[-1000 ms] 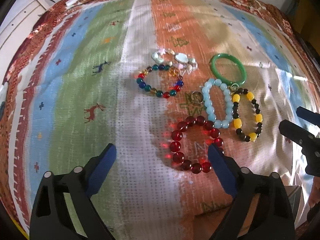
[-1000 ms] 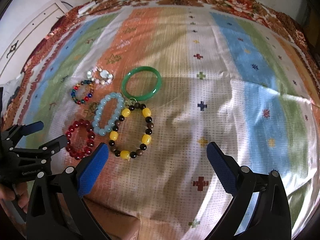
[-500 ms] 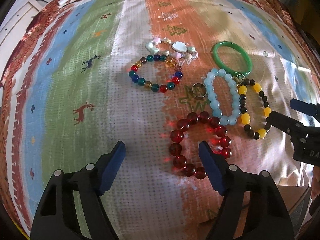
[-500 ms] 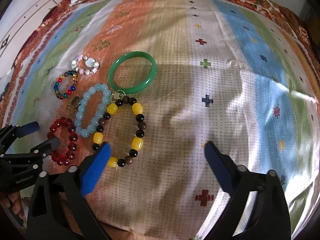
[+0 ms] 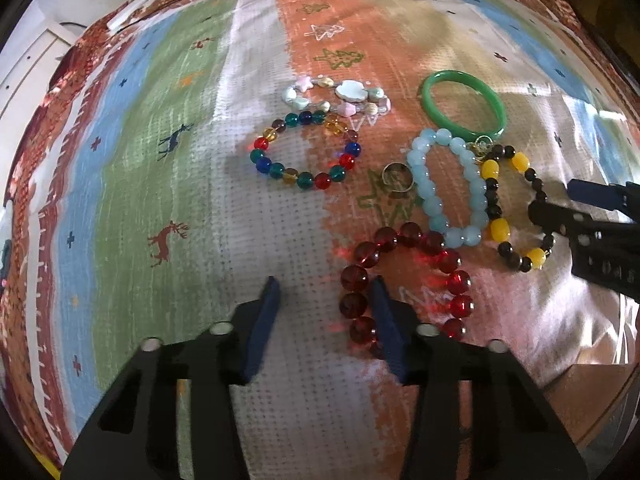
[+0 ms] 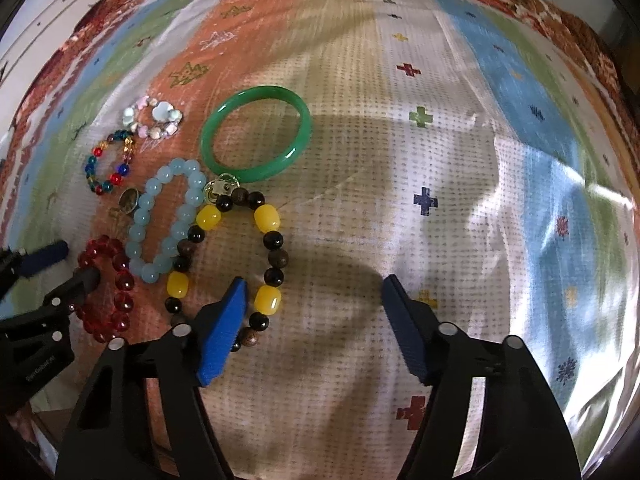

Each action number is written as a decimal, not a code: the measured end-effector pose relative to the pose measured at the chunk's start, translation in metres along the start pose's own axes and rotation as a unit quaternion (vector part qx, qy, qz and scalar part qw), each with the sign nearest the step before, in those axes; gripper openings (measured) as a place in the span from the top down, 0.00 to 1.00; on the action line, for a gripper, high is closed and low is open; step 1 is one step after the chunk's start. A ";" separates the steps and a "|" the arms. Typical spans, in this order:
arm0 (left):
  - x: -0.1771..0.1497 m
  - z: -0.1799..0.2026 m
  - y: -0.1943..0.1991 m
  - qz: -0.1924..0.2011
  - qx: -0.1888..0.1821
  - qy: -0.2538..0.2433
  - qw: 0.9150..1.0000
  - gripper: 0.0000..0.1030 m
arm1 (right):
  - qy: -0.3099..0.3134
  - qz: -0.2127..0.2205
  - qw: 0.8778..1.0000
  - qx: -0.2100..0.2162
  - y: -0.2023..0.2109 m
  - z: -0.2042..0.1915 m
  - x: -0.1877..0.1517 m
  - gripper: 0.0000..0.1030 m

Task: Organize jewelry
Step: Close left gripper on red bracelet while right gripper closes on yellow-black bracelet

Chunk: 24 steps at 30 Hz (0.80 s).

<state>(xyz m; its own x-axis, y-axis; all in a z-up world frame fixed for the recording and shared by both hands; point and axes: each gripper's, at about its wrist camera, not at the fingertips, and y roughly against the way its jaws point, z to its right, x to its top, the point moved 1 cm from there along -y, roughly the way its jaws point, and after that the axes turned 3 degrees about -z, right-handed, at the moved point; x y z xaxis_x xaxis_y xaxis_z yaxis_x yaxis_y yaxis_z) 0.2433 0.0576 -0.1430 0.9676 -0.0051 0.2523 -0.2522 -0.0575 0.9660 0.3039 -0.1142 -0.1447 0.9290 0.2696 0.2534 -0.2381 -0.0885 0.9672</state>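
My left gripper (image 5: 324, 296) jaws spread, lower centre, right pad overlapping red bead bracelet (image 5: 404, 276). Multicolour bracelet (image 5: 306, 150) and shell bracelet (image 5: 336, 96) upper centre. Ring (image 5: 396, 176), pale blue bracelet (image 5: 448, 188), green bangle (image 5: 464, 106) rightward. My right gripper (image 6: 314, 298) jaws spread, left pad over yellow-black bracelet (image 6: 236, 256). Striped cloth (image 6: 440, 160) underneath.

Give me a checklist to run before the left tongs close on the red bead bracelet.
1. Left tongs open: ok.
2. Red bead bracelet between the fingers: not ok; the right finger sits inside the loop, the left on bare cloth.
3. Red bracelet clear of the light blue bracelet: cannot tell; their beads look close to touching.
4. Right tongs open: ok.
5. Right tongs clear of the yellow and black bracelet: not ok; its left finger overlaps the loop.
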 end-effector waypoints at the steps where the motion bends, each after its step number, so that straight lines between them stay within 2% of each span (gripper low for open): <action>1: 0.000 0.000 0.000 -0.001 -0.006 0.000 1.000 0.68 | 0.001 0.000 1.000 -0.001 0.000 0.001 0.001 0.50; 3: -0.001 0.000 0.001 -0.002 -0.015 -0.002 1.000 0.78 | 0.003 0.001 1.000 -0.003 0.000 0.002 0.001 0.63; 5: -0.002 0.000 0.001 -0.003 -0.017 -0.004 1.000 0.86 | 0.011 0.002 1.000 -0.003 0.001 0.000 0.001 0.71; 6: -0.002 0.000 0.001 -0.002 -0.018 -0.003 1.000 0.87 | 0.013 0.003 1.000 -0.002 0.001 0.000 0.001 0.79; 8: -0.002 0.000 0.003 -0.002 -0.020 -0.001 1.000 0.87 | 0.014 0.003 1.000 0.003 0.003 -0.001 0.000 0.88; 14: -0.002 0.000 0.015 0.007 -0.030 0.002 1.000 0.87 | 0.011 0.011 1.000 0.018 0.015 0.007 -0.011 0.88; 24: 0.001 0.003 0.044 0.041 -0.063 0.009 0.997 0.87 | 0.026 0.055 0.998 0.025 0.055 0.004 -0.014 0.88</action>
<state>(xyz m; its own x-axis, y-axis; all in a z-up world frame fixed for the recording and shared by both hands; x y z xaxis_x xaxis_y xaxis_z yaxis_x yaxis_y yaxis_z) 0.2333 0.0519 -0.1003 0.9440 0.0138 0.3298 -0.3299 0.0675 0.9416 0.2792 -0.1263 -0.0951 0.8817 0.3051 0.3598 -0.3218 -0.1686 0.9317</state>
